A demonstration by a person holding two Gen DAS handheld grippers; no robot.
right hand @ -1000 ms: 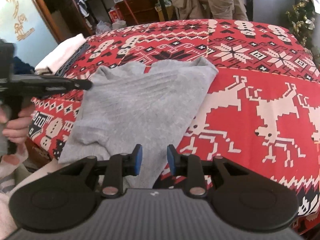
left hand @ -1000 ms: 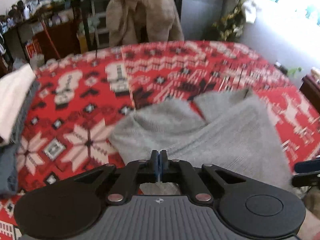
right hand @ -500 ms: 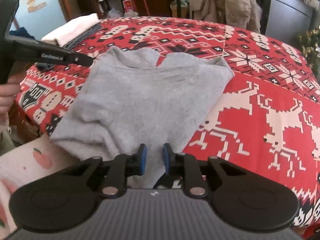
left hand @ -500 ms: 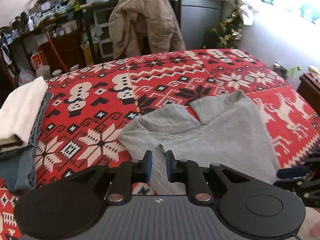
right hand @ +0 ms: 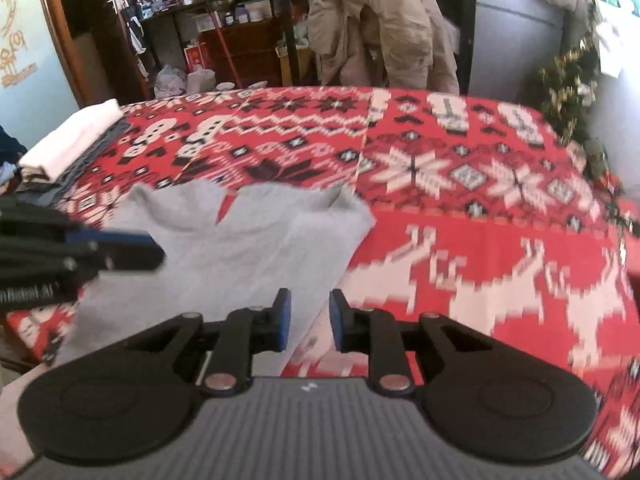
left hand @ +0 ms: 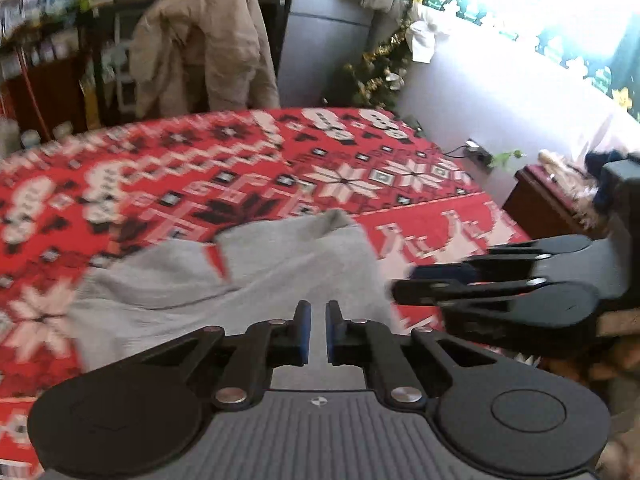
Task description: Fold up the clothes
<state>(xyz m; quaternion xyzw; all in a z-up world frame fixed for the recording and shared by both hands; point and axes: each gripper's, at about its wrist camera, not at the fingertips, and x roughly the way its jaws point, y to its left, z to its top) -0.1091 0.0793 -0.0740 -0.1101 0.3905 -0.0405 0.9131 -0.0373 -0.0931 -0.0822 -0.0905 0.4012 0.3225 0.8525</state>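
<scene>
A grey sweater [left hand: 256, 272] [right hand: 240, 240] lies partly folded on the red patterned bedspread [left hand: 360, 176] [right hand: 460, 184], its neck end pointing away from me. My left gripper [left hand: 316, 320] hovers over the sweater's near edge, slightly open, holding nothing. Over the sweater's near right edge my right gripper [right hand: 307, 312] is open and holds nothing. Each gripper also shows in the other's view: the right gripper [left hand: 404, 288] enters from the right side, the left gripper [right hand: 156, 252] from the left.
A stack of folded clothes with a white piece on top [right hand: 72, 140] sits at the bed's left edge. A chair draped with a beige jacket [right hand: 380, 24] stands beyond the bed. A wooden side table [left hand: 560, 200] is at the right.
The left gripper was shut on the sweater's edge a second ago, then opened and let go. Both grippers have lifted and swung right; the right one has opened a little wider.
</scene>
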